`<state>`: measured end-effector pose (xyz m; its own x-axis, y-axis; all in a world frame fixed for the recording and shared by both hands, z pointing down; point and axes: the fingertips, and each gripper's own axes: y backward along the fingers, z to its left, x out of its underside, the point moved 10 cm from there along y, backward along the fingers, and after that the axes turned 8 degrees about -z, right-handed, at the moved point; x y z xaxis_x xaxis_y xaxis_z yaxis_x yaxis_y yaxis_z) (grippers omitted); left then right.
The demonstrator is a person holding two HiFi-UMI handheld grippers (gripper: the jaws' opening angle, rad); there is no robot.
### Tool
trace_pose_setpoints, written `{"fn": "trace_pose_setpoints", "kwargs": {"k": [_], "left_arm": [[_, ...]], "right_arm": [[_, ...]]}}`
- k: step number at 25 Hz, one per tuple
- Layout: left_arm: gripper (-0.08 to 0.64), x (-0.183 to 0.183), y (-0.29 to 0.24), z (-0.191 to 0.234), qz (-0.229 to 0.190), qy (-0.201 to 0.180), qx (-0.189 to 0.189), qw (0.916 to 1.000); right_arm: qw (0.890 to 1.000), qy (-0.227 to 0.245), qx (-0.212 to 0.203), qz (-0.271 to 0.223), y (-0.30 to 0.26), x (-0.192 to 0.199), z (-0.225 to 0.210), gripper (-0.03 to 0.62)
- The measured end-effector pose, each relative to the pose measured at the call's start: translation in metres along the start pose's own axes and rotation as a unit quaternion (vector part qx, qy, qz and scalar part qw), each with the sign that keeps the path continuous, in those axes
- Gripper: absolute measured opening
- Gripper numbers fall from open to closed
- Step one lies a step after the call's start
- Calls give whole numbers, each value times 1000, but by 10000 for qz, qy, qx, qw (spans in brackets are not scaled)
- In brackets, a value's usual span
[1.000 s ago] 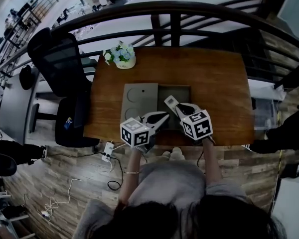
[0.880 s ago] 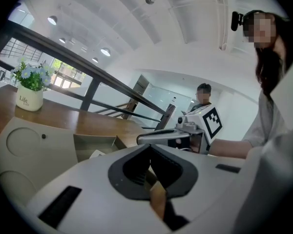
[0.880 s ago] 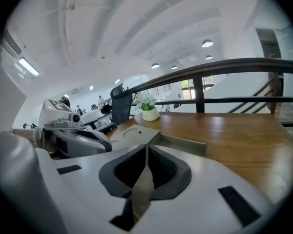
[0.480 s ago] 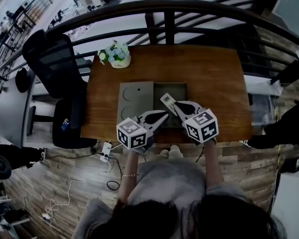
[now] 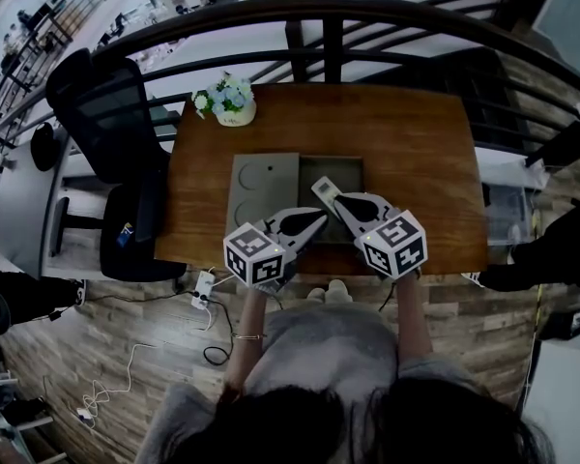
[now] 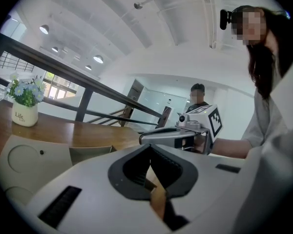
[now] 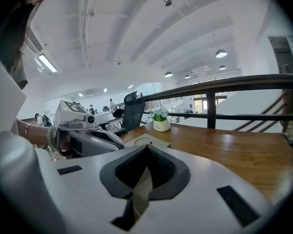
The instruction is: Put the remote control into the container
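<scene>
The grey open container (image 5: 346,169) sits mid-table with its flat lid (image 5: 261,184) beside it on the left. A pale remote control (image 5: 324,192) lies slanted at the container's near-left corner. I cannot tell whether it rests fully inside. My right gripper (image 5: 339,200) points at the remote's near end with its jaws shut. In the right gripper view nothing lies between those jaws (image 7: 146,148). My left gripper (image 5: 318,221) hovers over the table's front edge, also shut and empty (image 6: 150,148). The left gripper view shows the right gripper (image 6: 185,132) and the lid (image 6: 36,156).
A white pot of flowers (image 5: 228,104) stands at the table's (image 5: 416,143) far left corner. A black railing (image 5: 367,13) runs behind the table and a black office chair (image 5: 111,114) stands at its left. A cable and plug (image 5: 209,288) lie on the floor.
Both grippers stay near the table's front edge, with the right one drifting slightly right. The remote keeps its place at the container's corner.
</scene>
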<state>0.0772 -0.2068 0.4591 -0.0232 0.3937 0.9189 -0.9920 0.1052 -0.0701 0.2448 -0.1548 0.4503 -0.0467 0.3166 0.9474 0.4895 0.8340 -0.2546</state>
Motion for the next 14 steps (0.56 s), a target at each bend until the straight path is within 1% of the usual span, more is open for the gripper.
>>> {"fn": "trace_pose_setpoints", "kwargs": {"k": [14], "left_arm": [[3,1,-1,-4,12,-16,0,10000]], "right_arm": [[10000,3,-54,-81,7,2,-1,29]]}}
